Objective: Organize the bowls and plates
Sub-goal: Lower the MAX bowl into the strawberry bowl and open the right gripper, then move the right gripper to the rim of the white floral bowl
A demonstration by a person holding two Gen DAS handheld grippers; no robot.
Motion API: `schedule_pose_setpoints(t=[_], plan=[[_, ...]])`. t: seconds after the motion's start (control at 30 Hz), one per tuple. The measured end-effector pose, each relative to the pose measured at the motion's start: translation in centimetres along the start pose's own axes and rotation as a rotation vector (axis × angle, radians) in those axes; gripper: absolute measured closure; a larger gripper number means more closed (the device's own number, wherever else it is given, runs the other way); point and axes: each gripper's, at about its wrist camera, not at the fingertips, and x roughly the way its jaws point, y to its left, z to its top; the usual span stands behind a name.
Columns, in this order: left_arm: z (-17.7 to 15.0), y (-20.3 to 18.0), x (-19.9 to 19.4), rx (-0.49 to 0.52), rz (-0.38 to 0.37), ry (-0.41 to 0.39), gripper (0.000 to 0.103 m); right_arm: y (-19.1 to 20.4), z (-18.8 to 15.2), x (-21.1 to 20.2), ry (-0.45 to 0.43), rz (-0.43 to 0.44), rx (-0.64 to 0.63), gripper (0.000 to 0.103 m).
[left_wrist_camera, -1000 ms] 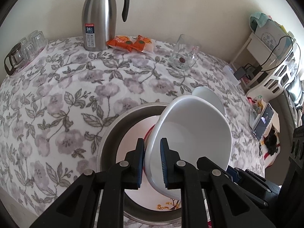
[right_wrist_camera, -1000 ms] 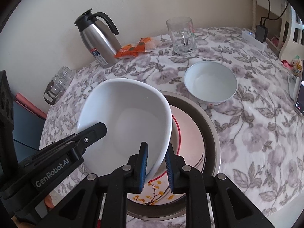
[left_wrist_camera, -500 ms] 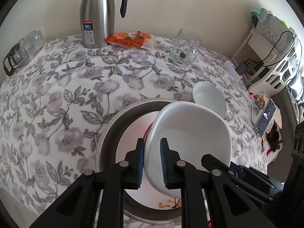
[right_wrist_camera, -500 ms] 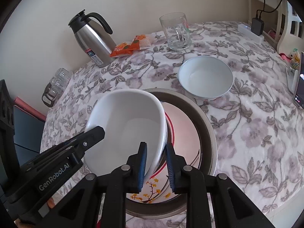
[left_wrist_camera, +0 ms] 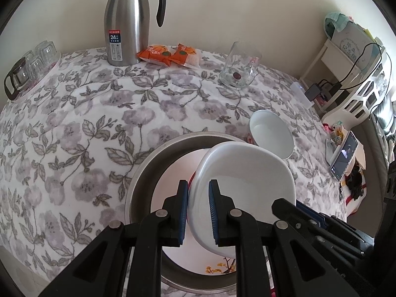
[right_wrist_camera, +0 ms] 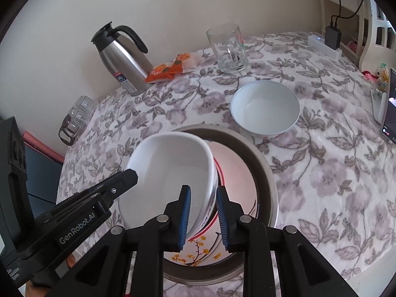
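A large white bowl (left_wrist_camera: 250,188) hangs tilted over a steel basin (left_wrist_camera: 148,168) that holds a red-rimmed plate with a yellow flower print (right_wrist_camera: 235,173). My left gripper (left_wrist_camera: 197,212) is shut on the bowl's left rim. My right gripper (right_wrist_camera: 203,219) straddles the bowl's right rim (right_wrist_camera: 173,173) with its jaws a little apart from it. A smaller white bowl (right_wrist_camera: 264,110) sits on the floral tablecloth just beyond the basin; it also shows in the left wrist view (left_wrist_camera: 269,133).
A steel thermos jug (left_wrist_camera: 127,22), orange snack packets (left_wrist_camera: 170,54) and a glass mug (left_wrist_camera: 238,66) stand at the table's far side. A rack of small glasses (left_wrist_camera: 27,66) is at far left. A phone (left_wrist_camera: 344,156) and a shelf (left_wrist_camera: 354,57) stand right.
The bowl has come down toward the plate in the basin and levelled somewhat. My right gripper's jaws have widened off its rim.
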Motion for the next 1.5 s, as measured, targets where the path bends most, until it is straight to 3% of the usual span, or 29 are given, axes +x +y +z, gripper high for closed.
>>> schedule_pose_setpoints(t=[0.77,0.8,0.87,0.93,1.0,1.37,1.5], plan=[[0.2,0.7,-0.9,-0.033,0.011,-0.017,0.083,-0.7,0.3,-0.7,-0.027,0.003,0.022,0.078],[0.3,0.9,-1.0,-0.043,0.013,-0.020,0.082,-0.9,0.4,-0.8,-0.030,-0.002,0.025,0.079],[0.4,1.4,-1.4,-0.061,0.017,-0.032,0.065,-1.0,0.5,-0.8,-0.032,-0.016,0.029,0.078],[0.5,1.8,-1.8,-0.079,0.026,-0.048,0.050,-1.2,0.5,-0.7,-0.032,-0.028,0.036,0.066],[0.5,2.0,-2.0,-0.091,0.035,-0.050,0.043,-1.3,0.6,-0.7,-0.037,-0.047,0.038,0.047],[0.5,3.5,-1.3,-0.163,0.085,-0.027,0.018,-1.6,0.7,-0.5,-0.060,-0.087,0.028,0.017],[0.5,4.3,-1.3,-0.198,0.113,-0.041,0.017,-1.5,0.8,-0.6,-0.079,-0.087,0.021,0.009]])
